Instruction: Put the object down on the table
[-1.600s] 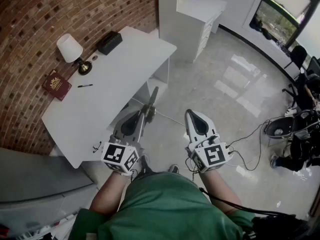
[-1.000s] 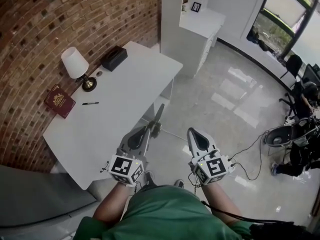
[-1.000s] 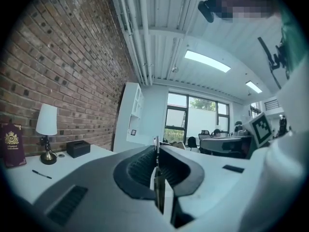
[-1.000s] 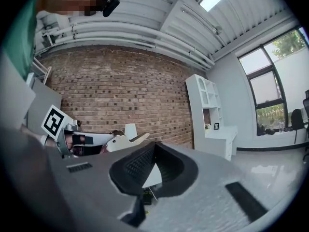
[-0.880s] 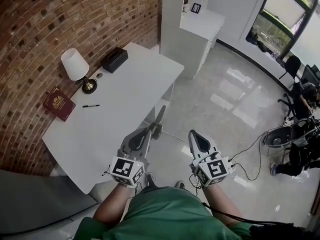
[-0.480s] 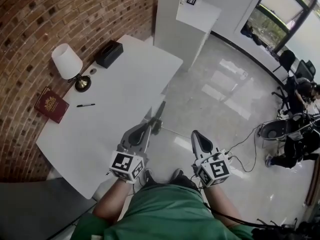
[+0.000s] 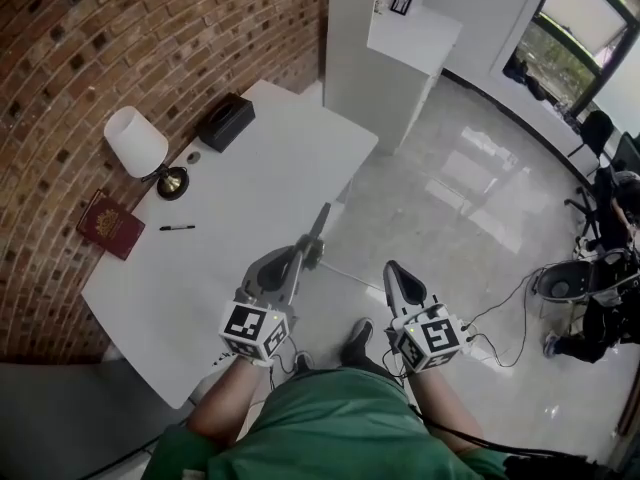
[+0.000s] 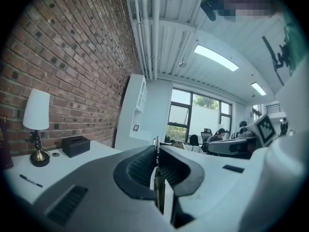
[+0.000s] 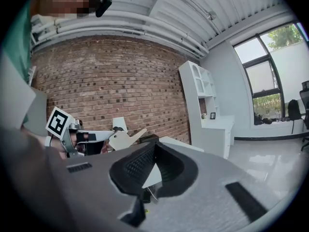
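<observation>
My left gripper (image 7: 292,256) hangs over the floor just off the near right corner of the white table (image 7: 230,208). It is shut on a thin flat grey tool (image 7: 318,226) that sticks out forward past the fingertips. In the left gripper view the tool (image 8: 158,192) shows edge-on, pinched between the jaws of that gripper (image 8: 156,153). My right gripper (image 7: 393,271) is level with it to the right, also over the floor, shut with nothing in it. In the right gripper view, its jaws (image 9: 153,147) meet at the tips.
On the table's far left stand a white lamp (image 7: 135,143), a black box (image 7: 225,120), a red book (image 7: 110,224) and a pen (image 7: 177,228). A white cabinet (image 7: 400,48) stands beyond the table. Cables and office chairs (image 7: 570,283) lie to the right.
Both grippers keep their pose and spacing, and the left one still holds the tool. The head view has shifted, so the table now lies a little nearer and more central.
</observation>
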Demonstrator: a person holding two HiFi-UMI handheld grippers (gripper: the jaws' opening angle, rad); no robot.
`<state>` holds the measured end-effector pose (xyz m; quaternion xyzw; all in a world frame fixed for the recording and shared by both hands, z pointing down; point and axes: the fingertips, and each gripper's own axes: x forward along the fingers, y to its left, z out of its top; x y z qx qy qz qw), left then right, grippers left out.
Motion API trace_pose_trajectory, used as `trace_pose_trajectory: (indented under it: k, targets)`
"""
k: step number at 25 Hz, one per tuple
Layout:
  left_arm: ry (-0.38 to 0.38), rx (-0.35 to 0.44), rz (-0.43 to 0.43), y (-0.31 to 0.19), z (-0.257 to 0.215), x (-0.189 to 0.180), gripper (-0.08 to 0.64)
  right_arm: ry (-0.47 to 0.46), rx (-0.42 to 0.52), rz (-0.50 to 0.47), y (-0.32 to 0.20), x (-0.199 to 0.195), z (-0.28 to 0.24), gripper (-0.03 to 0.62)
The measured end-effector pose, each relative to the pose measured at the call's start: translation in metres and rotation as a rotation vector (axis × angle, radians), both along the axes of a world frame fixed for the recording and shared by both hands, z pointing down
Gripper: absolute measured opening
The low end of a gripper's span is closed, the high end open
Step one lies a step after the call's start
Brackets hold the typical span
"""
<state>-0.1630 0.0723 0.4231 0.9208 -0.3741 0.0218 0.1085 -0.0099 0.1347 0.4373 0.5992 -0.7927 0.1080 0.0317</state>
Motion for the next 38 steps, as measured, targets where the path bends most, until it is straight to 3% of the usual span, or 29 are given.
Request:
trace_pose_trajectory:
  k: [6, 13, 23, 30, 38]
  targets:
    - [-0.031, 0.036, -0.064, -0.036, -0.021, 0.045, 0.023, -0.026, 0.019, -0.072, -0.051, 0.052, -0.009, 0.002]
    - [-0.059, 0.033, -0.144, -0.064, -0.012, 0.082, 0.023, -0.054, 0.004, -0.158, -0.097, 0.093, 0.000, 0.002]
    - [-0.101, 0.025, -0.238, -0.116, -0.005, 0.087, 0.023, -0.072, -0.022, -0.208, -0.143, 0.118, 0.011, 0.003]
    - [-0.103, 0.005, -0.216, -0.182, 0.021, 0.085, 0.023, -0.055, -0.060, -0.167, -0.192, 0.122, 0.026, 0.002]
    - [-0.098, -0.011, -0.149, -0.292, 0.050, 0.088, 0.023, 0.016, -0.093, -0.092, -0.273, 0.130, 0.023, 0.002]
